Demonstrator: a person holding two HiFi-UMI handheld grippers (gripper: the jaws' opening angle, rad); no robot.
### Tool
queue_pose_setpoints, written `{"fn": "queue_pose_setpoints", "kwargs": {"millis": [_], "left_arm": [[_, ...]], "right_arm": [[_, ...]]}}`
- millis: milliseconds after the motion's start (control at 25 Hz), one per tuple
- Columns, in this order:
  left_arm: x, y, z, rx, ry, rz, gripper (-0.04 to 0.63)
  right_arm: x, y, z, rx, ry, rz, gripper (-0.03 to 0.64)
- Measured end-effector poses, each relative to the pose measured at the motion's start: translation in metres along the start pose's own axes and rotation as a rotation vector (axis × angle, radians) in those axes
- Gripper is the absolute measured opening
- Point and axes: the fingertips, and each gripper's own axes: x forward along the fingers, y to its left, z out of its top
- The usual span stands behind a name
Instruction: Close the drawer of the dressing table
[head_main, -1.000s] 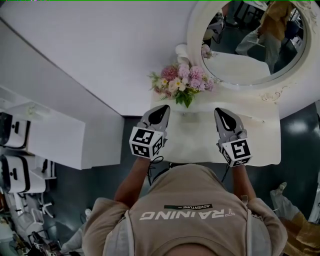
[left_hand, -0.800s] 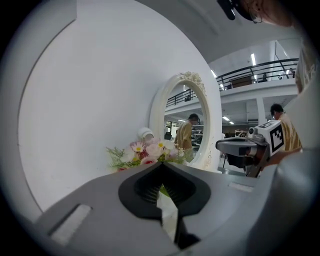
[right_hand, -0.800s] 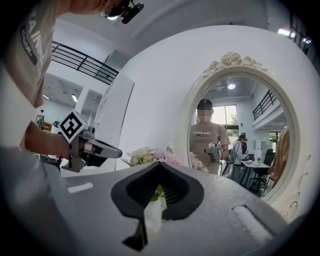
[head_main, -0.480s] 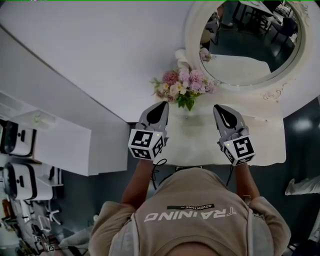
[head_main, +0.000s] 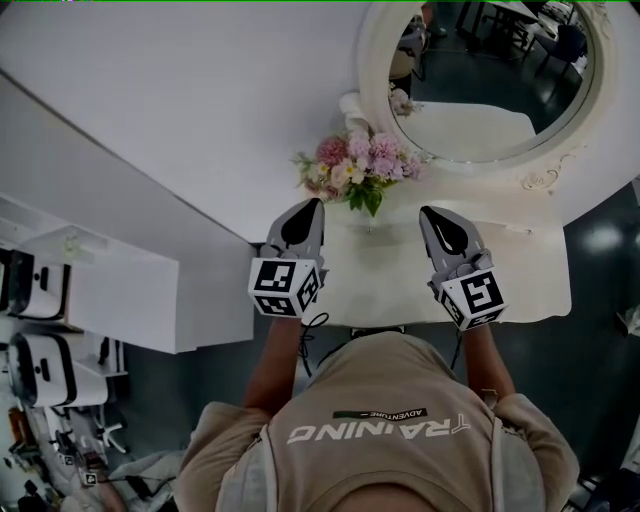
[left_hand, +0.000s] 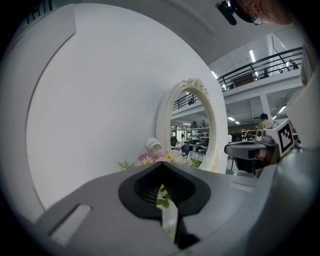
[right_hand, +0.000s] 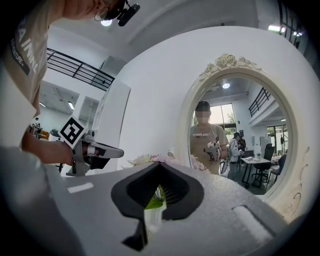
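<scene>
The white dressing table (head_main: 400, 285) stands against the wall, with my body over its front edge; no drawer shows in any view. My left gripper (head_main: 311, 204) hovers over the tabletop's left part, jaws shut on nothing. My right gripper (head_main: 429, 212) hovers over the right part, also shut and empty. Both point toward the pink flower bouquet (head_main: 356, 168) at the back of the table. In the left gripper view the left gripper (left_hand: 163, 166) faces the bouquet (left_hand: 155, 158), with the right gripper (left_hand: 248, 148) beside it. The right gripper view has the right gripper (right_hand: 159, 166) low in the frame and the left gripper (right_hand: 97, 150) at the left.
An oval mirror (head_main: 490, 80) in a carved white frame hangs behind the table. A white wall (head_main: 200, 110) runs to the left. White shelving and chairs (head_main: 40, 330) stand at the far left on the dark floor (head_main: 600, 300).
Both grippers have shifted slightly left and toward the bouquet, still shut. The person reflected in the mirror has left it in the head view.
</scene>
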Motion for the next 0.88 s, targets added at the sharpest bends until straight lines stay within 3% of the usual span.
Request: {"fn": "queue_pose_setpoints", "kwargs": {"millis": [880], "left_arm": [[-0.001,-0.010,-0.015,-0.031,0.034,-0.011,0.018]], "right_arm": [[0.002,0.001,-0.020,0.046,0.040,0.036,0.002]]}}
